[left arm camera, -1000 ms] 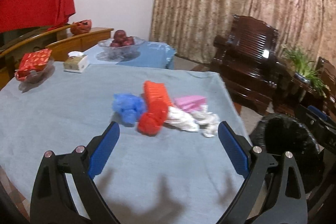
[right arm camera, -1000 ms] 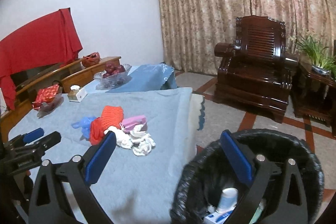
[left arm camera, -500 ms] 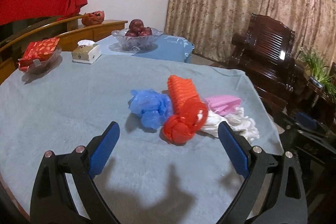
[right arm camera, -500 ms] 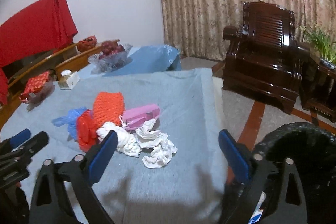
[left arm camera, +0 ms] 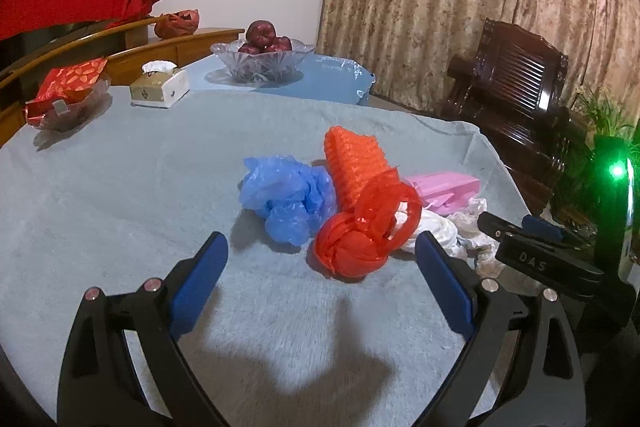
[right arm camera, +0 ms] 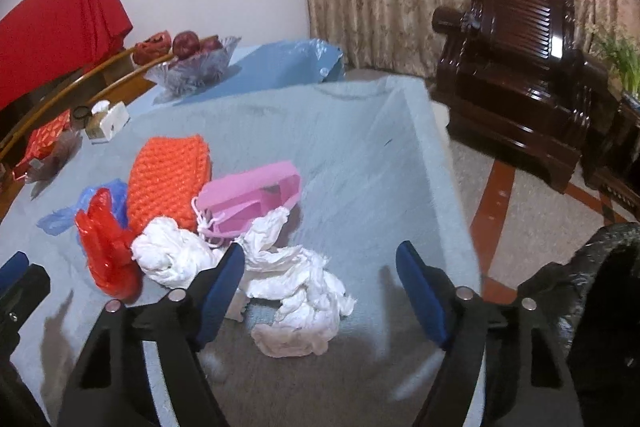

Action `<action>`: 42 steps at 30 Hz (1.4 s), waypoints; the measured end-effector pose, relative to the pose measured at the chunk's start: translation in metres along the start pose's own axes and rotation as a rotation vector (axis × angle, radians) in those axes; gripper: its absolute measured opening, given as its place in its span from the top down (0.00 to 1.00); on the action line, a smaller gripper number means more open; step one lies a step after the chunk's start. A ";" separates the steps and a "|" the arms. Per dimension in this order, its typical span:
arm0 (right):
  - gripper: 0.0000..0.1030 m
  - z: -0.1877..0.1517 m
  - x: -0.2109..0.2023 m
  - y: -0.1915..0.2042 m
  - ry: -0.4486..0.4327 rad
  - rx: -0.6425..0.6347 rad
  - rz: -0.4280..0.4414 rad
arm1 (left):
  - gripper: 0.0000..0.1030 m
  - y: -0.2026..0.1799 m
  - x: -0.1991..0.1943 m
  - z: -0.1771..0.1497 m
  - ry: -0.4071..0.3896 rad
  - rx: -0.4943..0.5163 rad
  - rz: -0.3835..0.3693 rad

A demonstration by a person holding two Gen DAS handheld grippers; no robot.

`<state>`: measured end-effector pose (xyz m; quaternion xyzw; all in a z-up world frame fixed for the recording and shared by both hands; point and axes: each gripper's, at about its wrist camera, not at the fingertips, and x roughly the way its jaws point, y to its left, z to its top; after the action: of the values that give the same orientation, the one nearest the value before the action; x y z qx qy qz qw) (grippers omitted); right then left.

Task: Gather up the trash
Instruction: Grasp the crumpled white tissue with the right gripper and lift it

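A pile of trash lies on the grey-blue tablecloth (left arm camera: 120,207): a knotted red plastic bag (left arm camera: 362,235), a crumpled blue bag (left arm camera: 286,199), an orange foam net (left arm camera: 356,163), a pink box (left arm camera: 446,189) and white crumpled tissues (right arm camera: 296,291). My left gripper (left arm camera: 320,287) is open and empty just in front of the red bag. My right gripper (right arm camera: 320,291) is open and empty, its jaws either side of the white tissues. The same red bag (right arm camera: 106,247), orange net (right arm camera: 168,175) and pink box (right arm camera: 252,197) show in the right wrist view.
A black-lined trash bin (right arm camera: 600,291) stands on the floor at the table's right edge. A tissue box (left arm camera: 160,89), a red packet dish (left arm camera: 66,95) and a glass fruit bowl (left arm camera: 262,59) sit at the back. A dark wooden armchair (right arm camera: 516,75) stands beyond.
Both grippers have moved in toward the trash pile. The right gripper swung left from over the bin to the white tissues. Both stay open.
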<state>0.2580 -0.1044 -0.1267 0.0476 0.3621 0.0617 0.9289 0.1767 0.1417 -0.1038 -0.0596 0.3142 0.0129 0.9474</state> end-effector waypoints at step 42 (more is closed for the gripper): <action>0.86 0.011 -0.040 -0.051 -0.028 0.065 0.031 | 0.27 -0.090 0.028 0.000 0.010 0.088 -0.135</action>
<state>0.2409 -0.1615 -0.0987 0.0843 0.3502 0.0634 0.9307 0.2048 0.0523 -0.1114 -0.0392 0.3147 -0.0649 0.9462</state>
